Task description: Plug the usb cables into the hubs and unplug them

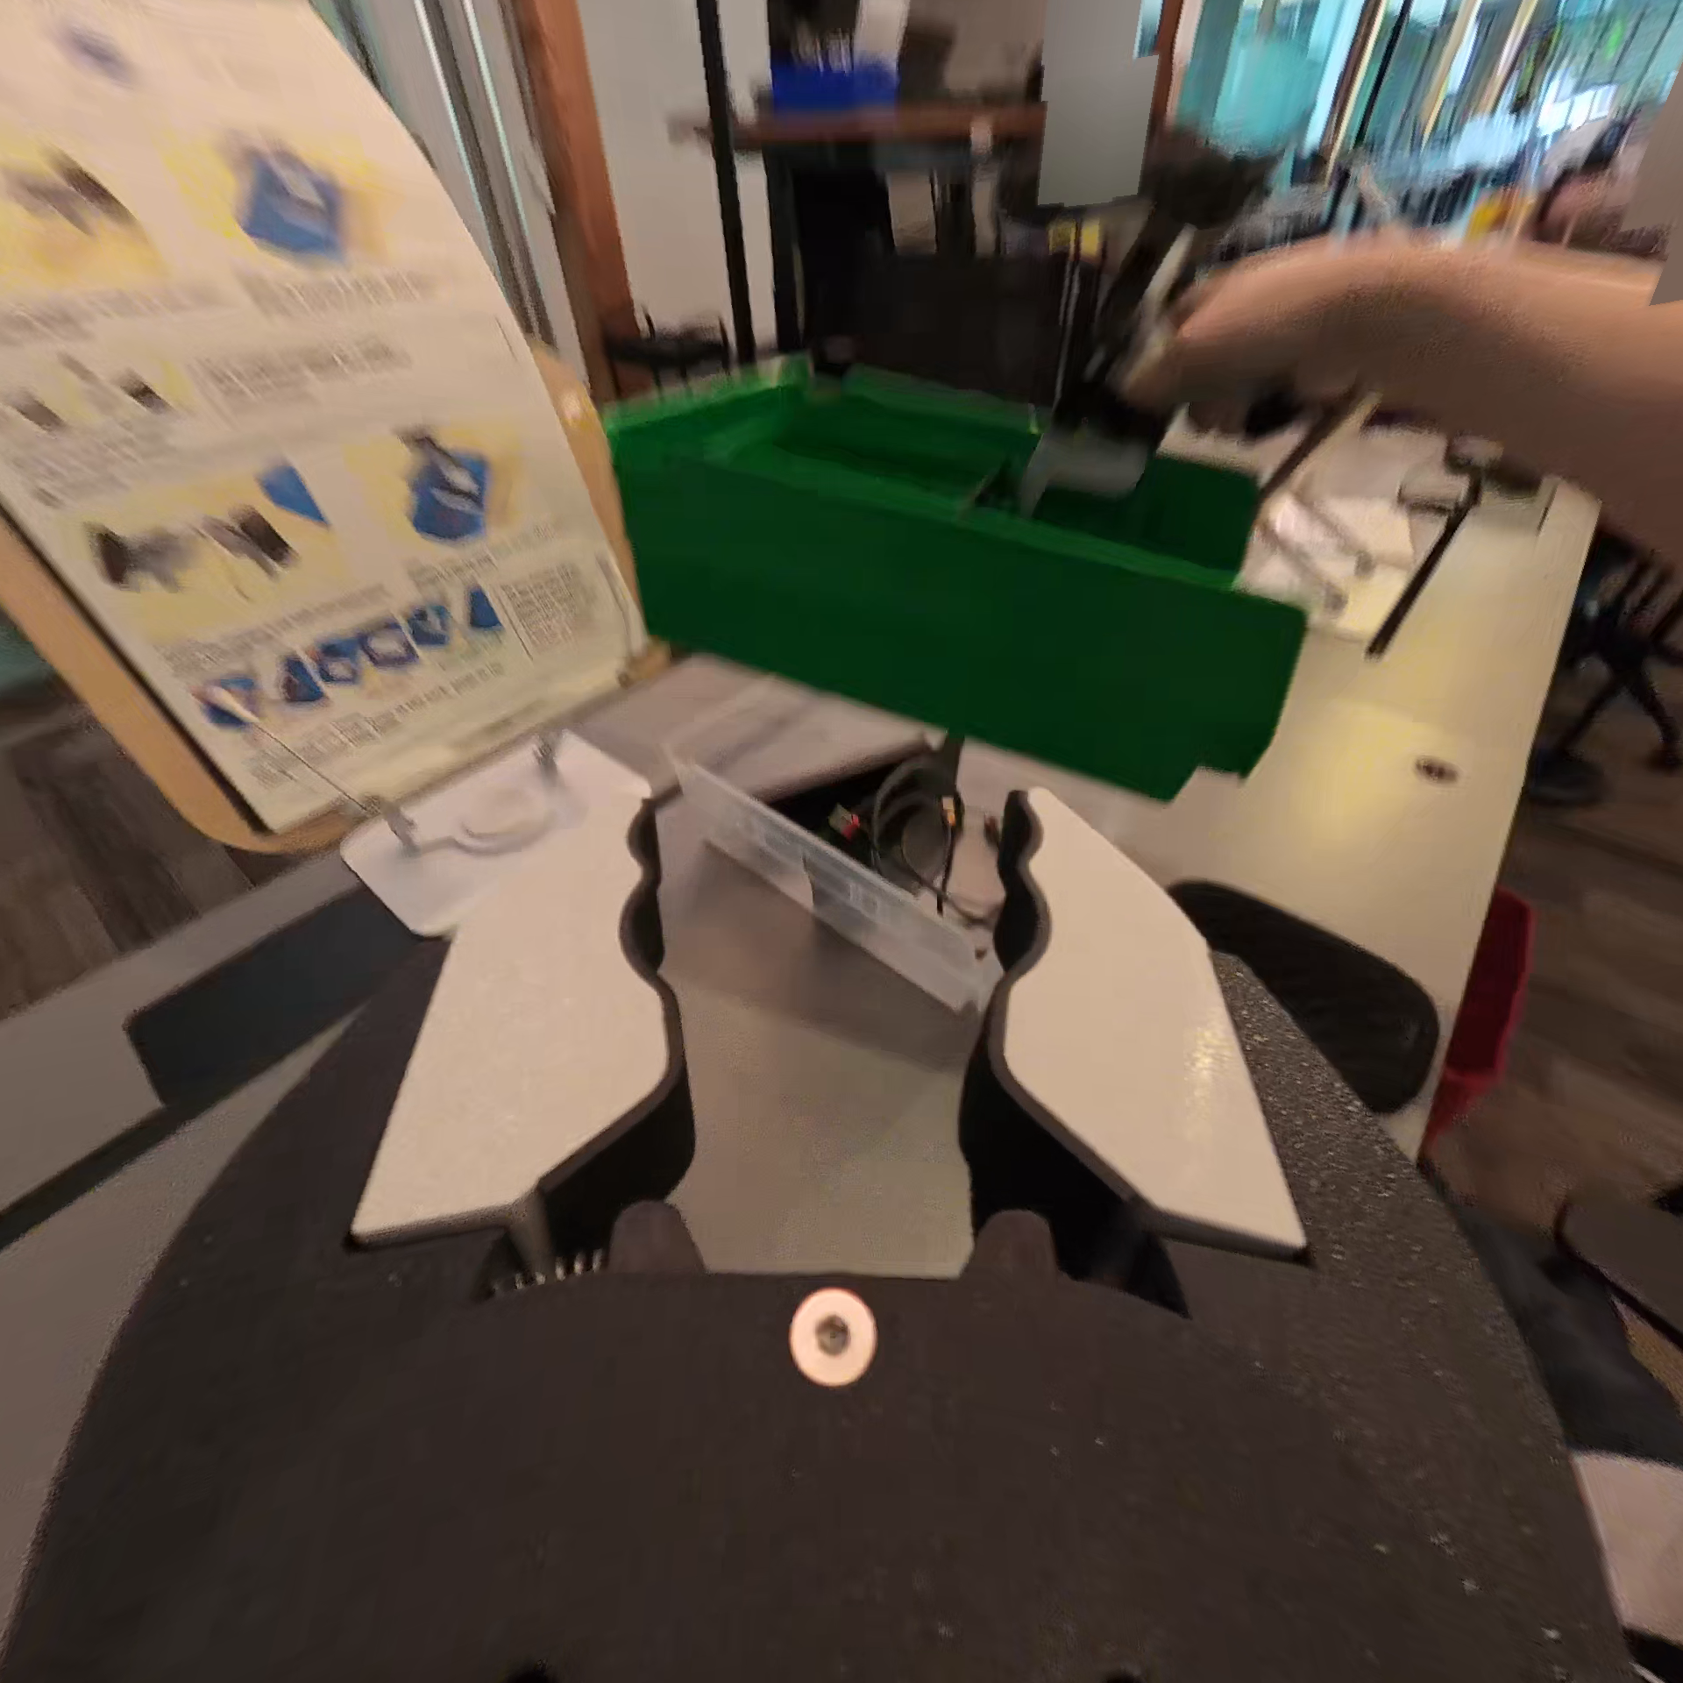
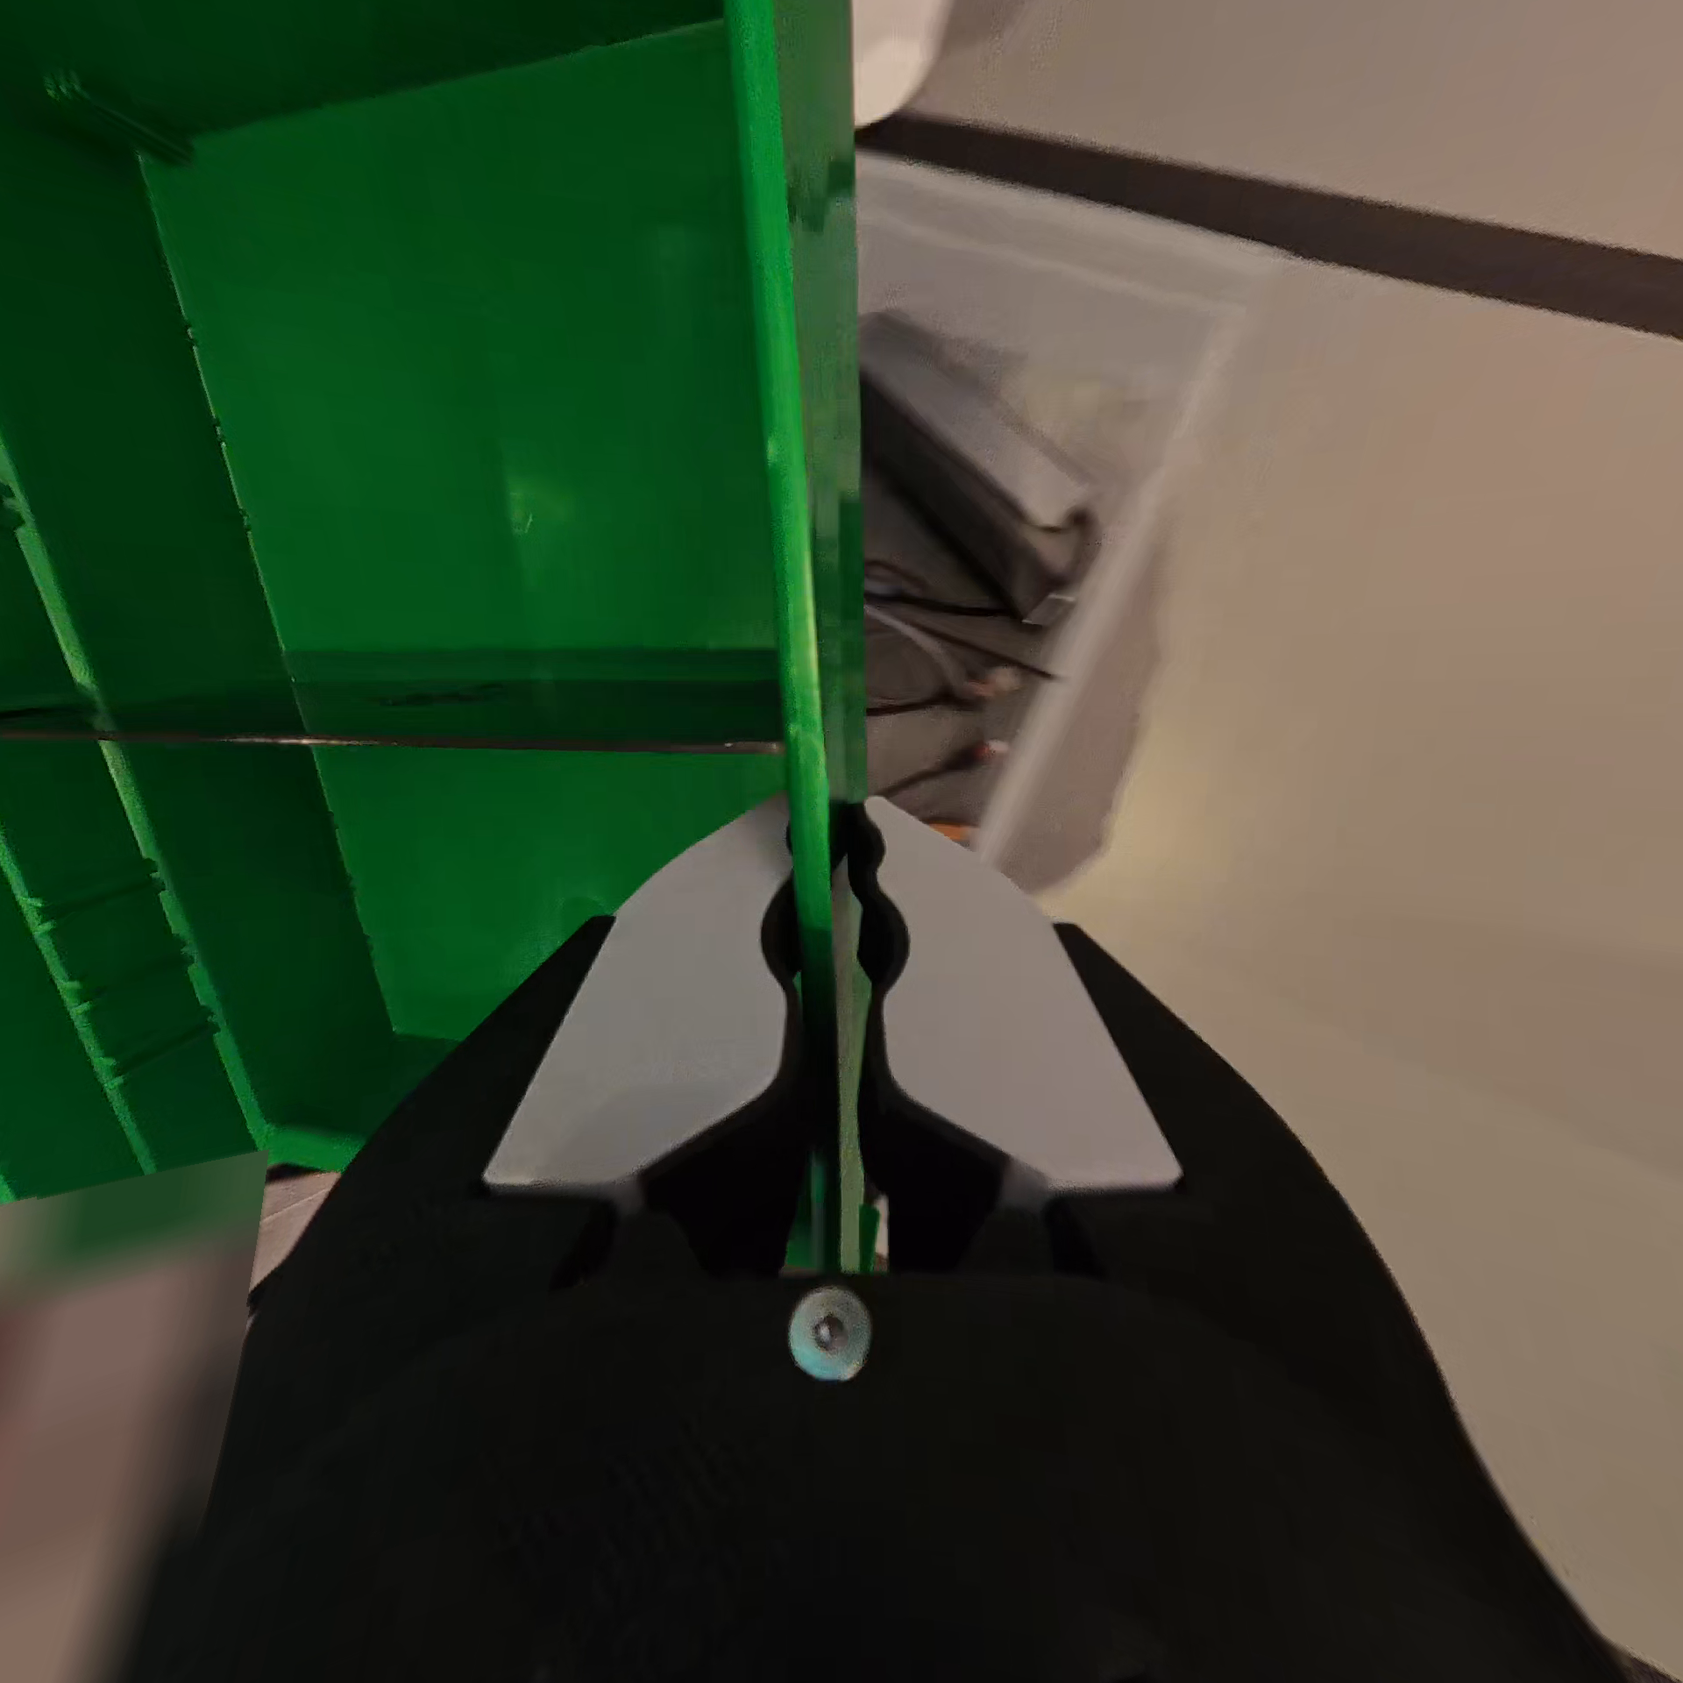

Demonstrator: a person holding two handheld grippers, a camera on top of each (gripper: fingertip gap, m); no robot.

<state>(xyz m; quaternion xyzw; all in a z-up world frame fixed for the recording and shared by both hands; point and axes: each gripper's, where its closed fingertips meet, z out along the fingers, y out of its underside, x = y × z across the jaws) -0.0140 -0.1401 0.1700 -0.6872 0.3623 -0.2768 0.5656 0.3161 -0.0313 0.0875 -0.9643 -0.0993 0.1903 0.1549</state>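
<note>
Pinching the thin side wall of a green plastic bin (image 2: 510, 437), my right gripper (image 2: 833, 824) has its two pale fingers pressed together on that wall, one finger inside the bin and one outside. The bin hangs in the air from this grip, tilted, and its ribbed inner walls fill the left of my right wrist view. Past the wall, on the right, I look down on a clear plastic container (image 2: 1093, 510) on a cream tabletop (image 2: 1412, 637), with dark cables (image 2: 920, 637) and a flat dark grey device inside it; whether that device is a hub I cannot tell through the blur.

My left gripper (image 1: 829, 820) holds nothing: its pale fingers (image 1: 537, 1020) are spread wide, hovering above the grey surface. Just beyond the fingertips stands the clear plastic container (image 1: 847, 883), and the coiled black cables (image 1: 920, 829) lie in it, some with small red and orange ends. Above it floats the green bin (image 1: 956, 583), carried by my right hand (image 1: 1366, 337) and its gripper, both smeared by motion. To the left, a printed sheet on a tan board (image 1: 273, 410) leans on a clear stand.
</note>
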